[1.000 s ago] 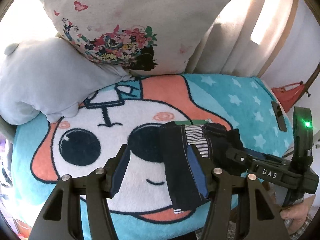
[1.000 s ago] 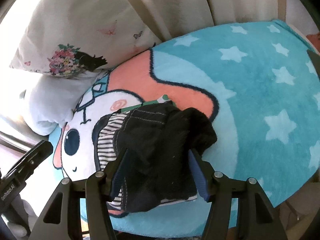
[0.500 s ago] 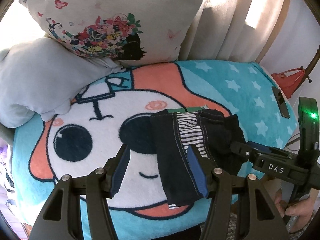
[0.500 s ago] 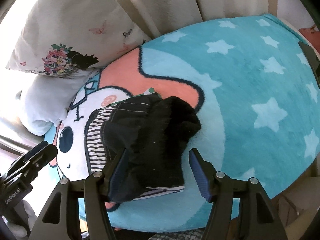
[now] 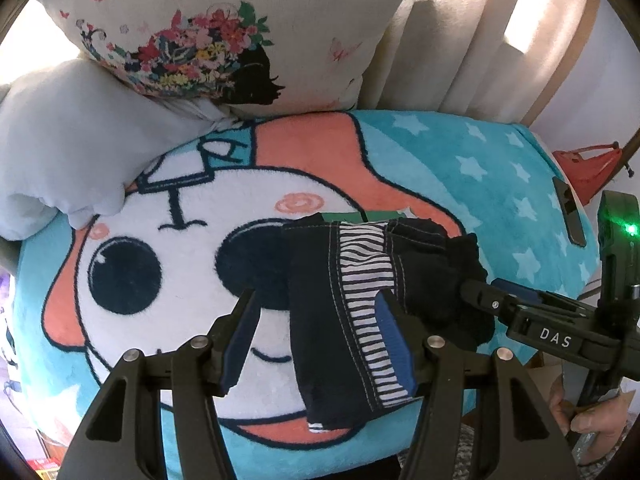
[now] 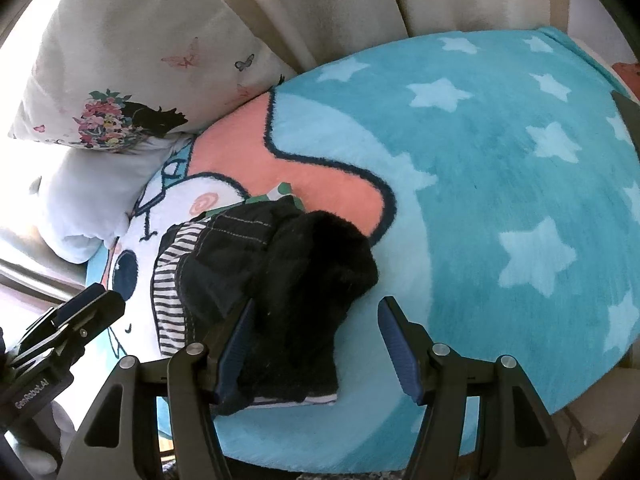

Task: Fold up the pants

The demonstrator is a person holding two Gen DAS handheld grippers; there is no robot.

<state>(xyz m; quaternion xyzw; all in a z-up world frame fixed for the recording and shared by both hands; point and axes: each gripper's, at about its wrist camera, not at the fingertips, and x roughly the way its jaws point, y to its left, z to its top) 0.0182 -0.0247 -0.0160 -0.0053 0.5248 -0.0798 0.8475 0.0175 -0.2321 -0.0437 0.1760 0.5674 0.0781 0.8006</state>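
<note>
The small dark pants [image 5: 332,320] with a black-and-white striped lining lie folded in a compact bundle on the cartoon blanket [image 5: 180,248]. They also show in the right wrist view [image 6: 288,292]. My left gripper [image 5: 316,344] is open and empty, hovering just above the bundle's near left part. My right gripper [image 6: 316,344] is open and empty, above the bundle's near right edge; its body shows in the left wrist view [image 5: 532,324], right of the pants.
A floral pillow [image 5: 224,32] and a pale blue plush pillow [image 5: 60,140] lie at the blanket's far left. Beige curtains [image 6: 340,8] hang behind. The starred turquoise area [image 6: 500,160] lies right of the pants. A red object [image 5: 588,168] sits beyond the right edge.
Both grippers have drawn back and shifted slightly, staying open. The right gripper now frames the bundle's right edge rather than its middle. The pants have not moved.
</note>
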